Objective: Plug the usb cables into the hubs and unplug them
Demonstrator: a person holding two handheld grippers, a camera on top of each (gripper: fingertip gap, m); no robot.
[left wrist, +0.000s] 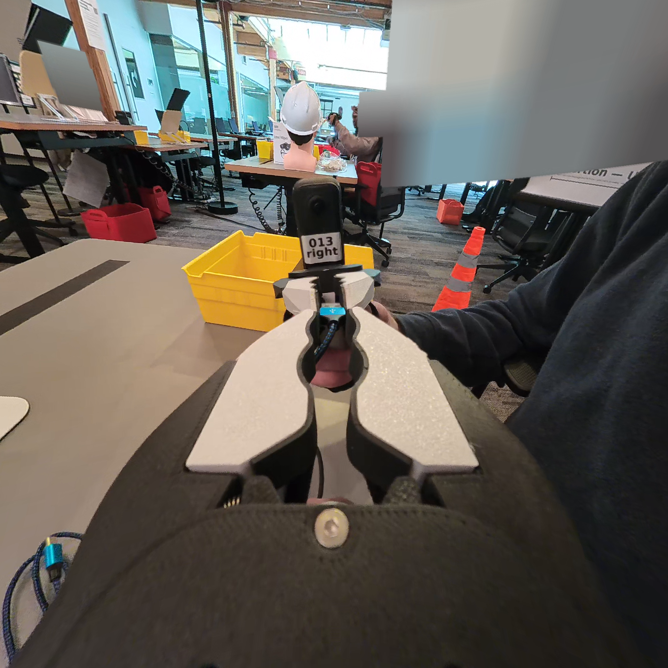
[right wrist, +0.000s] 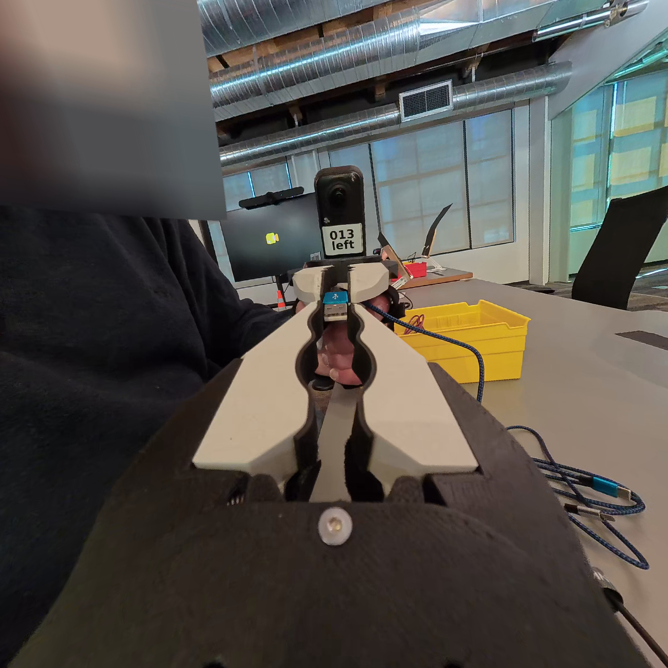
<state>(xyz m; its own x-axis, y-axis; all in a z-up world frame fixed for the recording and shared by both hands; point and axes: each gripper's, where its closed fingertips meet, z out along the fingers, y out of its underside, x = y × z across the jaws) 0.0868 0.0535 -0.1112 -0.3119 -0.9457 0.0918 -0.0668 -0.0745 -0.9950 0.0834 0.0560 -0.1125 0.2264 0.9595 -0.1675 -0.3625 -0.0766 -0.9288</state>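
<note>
My two grippers face each other tip to tip above the grey table [left wrist: 108, 343]. Between them is a blue USB plug [left wrist: 332, 311]. My left gripper [left wrist: 333, 320] is shut on its blue housing, and the braided blue cable [left wrist: 325, 341] runs back through the finger gap. In the right wrist view the plug [right wrist: 335, 298] points its metal end at the camera. My right gripper [right wrist: 334, 313] is closed around that metal end. The cable [right wrist: 452, 341] hangs off to the right down to the table [right wrist: 578, 361]. No hub is clearly in view.
A yellow bin [left wrist: 231, 285] [right wrist: 470, 347] stands on the table behind the grippers. Spare braided cables [right wrist: 596, 491] [left wrist: 47, 564] lie coiled near the front. A white rounded object [left wrist: 11, 412] is at the left edge. The person's dark sleeve [left wrist: 542, 325] is close by. An orange cone [left wrist: 462, 274] stands on the floor. Left and right tips are no more than a few centimetres apart.
</note>
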